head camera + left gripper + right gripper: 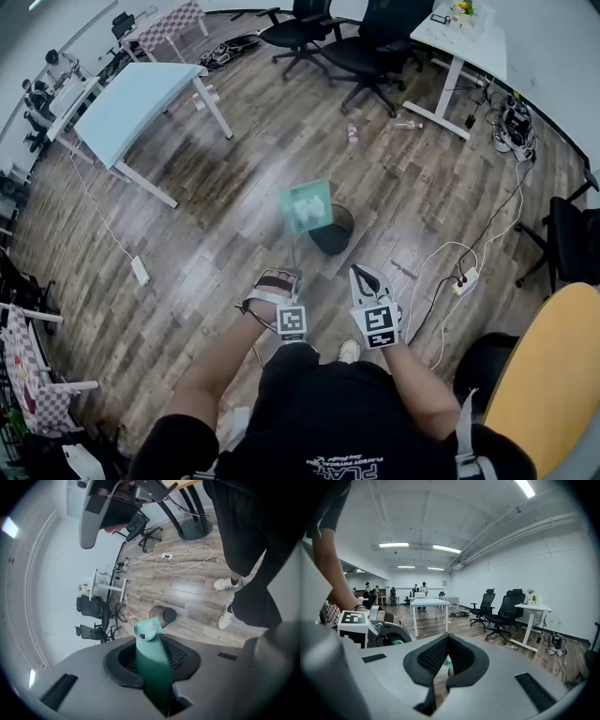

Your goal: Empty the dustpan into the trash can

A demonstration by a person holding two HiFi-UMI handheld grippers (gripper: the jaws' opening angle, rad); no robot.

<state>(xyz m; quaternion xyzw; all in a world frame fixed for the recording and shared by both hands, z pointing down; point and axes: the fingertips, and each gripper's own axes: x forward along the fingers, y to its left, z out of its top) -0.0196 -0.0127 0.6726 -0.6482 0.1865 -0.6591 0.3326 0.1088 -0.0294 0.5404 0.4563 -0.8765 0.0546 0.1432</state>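
Note:
The teal dustpan (306, 206) hangs tilted in the air just left of and above the black round trash can (332, 229), which stands on the wood floor. Its long handle runs back to my left gripper (279, 278), which is shut on it. In the left gripper view the teal handle (153, 667) passes between the pads, with the dustpan's head (147, 630) beyond them and the trash can (164, 615) just past that. My right gripper (365, 276) is beside the left one, holding nothing; its jaws (448, 640) are shut.
A light blue table (131, 98) stands at the far left and black office chairs (361, 47) at the back. A white desk (459, 42) is at the back right. A power strip with cables (466, 279) lies right of the can, and a yellow round table (553, 375) is near right.

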